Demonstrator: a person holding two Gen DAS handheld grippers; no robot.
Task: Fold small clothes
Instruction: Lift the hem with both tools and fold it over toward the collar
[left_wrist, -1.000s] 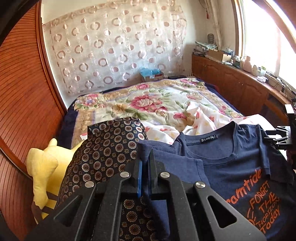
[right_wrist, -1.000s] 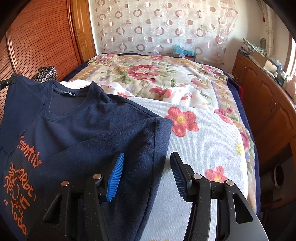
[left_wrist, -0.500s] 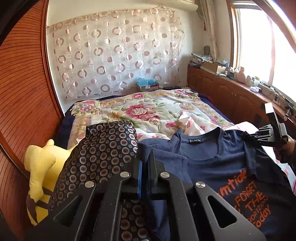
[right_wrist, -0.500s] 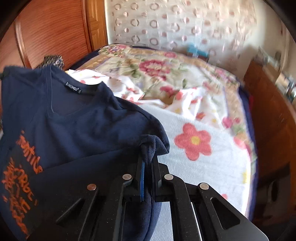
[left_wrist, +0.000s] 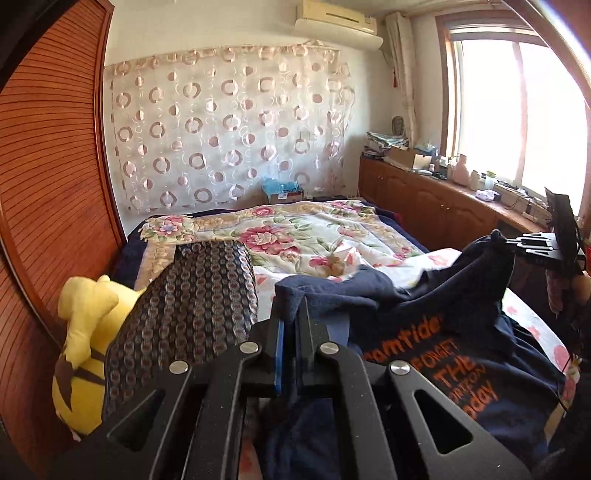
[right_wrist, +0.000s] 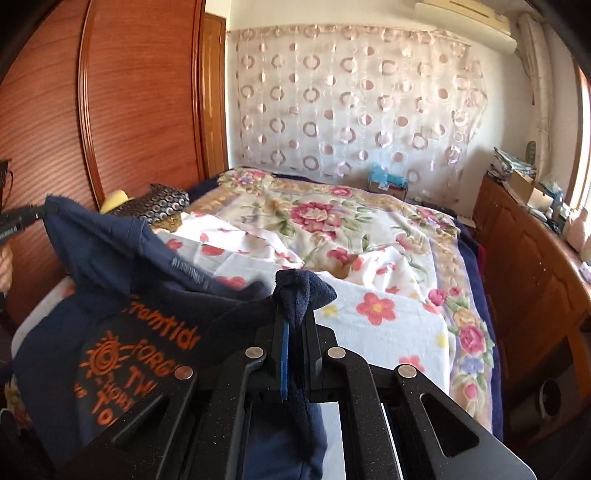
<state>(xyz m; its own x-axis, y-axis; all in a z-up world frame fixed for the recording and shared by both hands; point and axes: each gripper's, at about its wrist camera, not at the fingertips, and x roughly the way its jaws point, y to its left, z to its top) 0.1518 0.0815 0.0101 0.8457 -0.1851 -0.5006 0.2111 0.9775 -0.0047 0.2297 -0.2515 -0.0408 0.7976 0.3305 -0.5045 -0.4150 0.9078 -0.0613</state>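
The bed (right_wrist: 388, 236) fills most of the room, covered with a flowered quilt (left_wrist: 295, 236), and a white flowered sheet (right_wrist: 388, 325) lies on its near part. Along the window side runs a wooden counter (left_wrist: 443, 199) with many small things on it. Above the near part of the bed hangs the navy T-shirt (left_wrist: 424, 354) with orange letters, lifted by two corners and sagging between them. At the wardrobe side sit a dark patterned cushion (left_wrist: 195, 306) and, just beside it, a yellow plush toy (left_wrist: 85, 332). The left claw (left_wrist: 290, 317) is pressed together and pinches one corner of the shirt. The right claw (right_wrist: 293, 314) is pressed together too, pinching the other corner, and the cloth bunches above its tips.
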